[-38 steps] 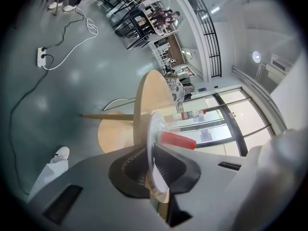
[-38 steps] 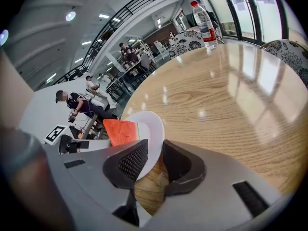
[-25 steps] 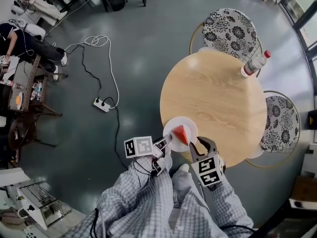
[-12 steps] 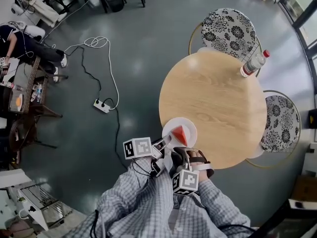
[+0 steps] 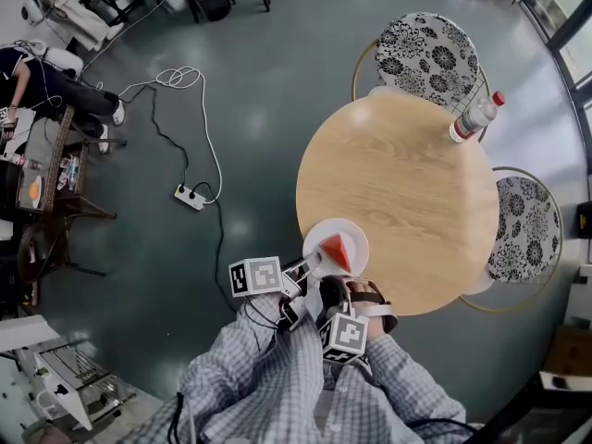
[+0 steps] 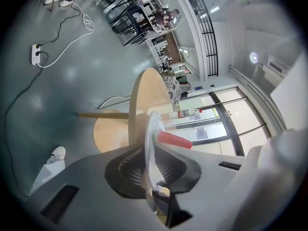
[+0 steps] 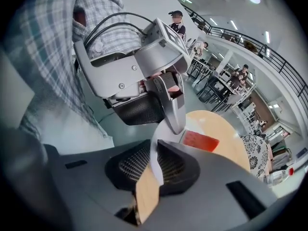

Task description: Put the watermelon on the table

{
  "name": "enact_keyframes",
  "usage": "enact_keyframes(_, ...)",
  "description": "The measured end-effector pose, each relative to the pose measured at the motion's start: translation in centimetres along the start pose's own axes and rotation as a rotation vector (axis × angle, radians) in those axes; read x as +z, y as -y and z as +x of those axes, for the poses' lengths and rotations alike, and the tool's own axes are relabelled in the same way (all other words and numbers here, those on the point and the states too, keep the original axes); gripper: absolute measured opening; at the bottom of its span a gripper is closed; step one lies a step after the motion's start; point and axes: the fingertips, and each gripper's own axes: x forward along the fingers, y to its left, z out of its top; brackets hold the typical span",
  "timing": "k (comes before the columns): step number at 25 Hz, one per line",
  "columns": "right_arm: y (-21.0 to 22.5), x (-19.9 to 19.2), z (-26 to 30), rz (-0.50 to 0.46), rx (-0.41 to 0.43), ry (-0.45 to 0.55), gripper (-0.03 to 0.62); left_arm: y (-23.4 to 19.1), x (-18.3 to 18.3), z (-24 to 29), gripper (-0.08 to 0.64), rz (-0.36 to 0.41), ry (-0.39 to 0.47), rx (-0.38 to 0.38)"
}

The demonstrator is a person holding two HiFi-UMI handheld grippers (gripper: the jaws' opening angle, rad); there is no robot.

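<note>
Lower centre of frame: L arm (image 5: pixel 242 363) and R arm (image 5: pixel 412 387) reach fwd. L gripper (image 5: pixel 312 264) clamps the plate (image 5: pixel 357 237) by its rim; R gripper (image 5: pixel 335 283) (tilted steeply down) is closing, same rim between jaws.

The person wears a loose grey-and-white checked shirt (image 5: pixel 268 377) with long sleeves, a white shoe (image 6: pixel 57 153), and thin black cables (image 7: pixel 115 15).

The red wedge of watermelon (image 5: pixel 339 251) lies on a white round plate (image 5: pixel 357 234). The round wooden table (image 5: pixel 407 178) is pale tan. The chair cushions (image 5: pixel 430 58) are black-and-white floral, the clear plastic bottle (image 5: pixel 474 118) is red-capped, the smooth floor (image 5: pixel 268 81) is dark grey-green, and the checked shirt sleeves (image 5: pixel 259 377) are blue-grey and white.
</note>
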Motion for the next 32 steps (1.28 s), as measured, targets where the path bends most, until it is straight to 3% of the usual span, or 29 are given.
enact_keyframes(7,0.4,0.2,0.1,0.077,0.009,0.003,0.054,1.4,0.3,-0.1,0.187,-0.009,0.006,-0.052)
enact_keyframes(11,0.8,0.3,0.1,0.093,0.001,0.000,0.054,1.9,0.0,-0.1,0.235,0.062,-0.028,-0.028)
enact_keyframes(20,1.6,0.0,0.1,0.142,-0.034,-0.038,0.054,1.7,-1.1,-1.4,0.238,0.129,-0.091,0.013)
enact_keyframes(26,1.8,-0.7,0.7,0.126,-0.027,-0.046,0.054,1.1,-0.9,-2.6,0.238,0.098,-0.040,0.026)
enact_keyframes(30,1.6,-0.6,0.8,0.187,0.014,0.025,0.057,1.1,-1.2,-3.5,0.236,0.107,-0.008,0.038)
enact_keyframes(32,1.9,-0.3,0.5,0.232,0.022,0.064,0.090,1.3,-1.6,-4.0,0.236,0.130,-0.001,0.028)
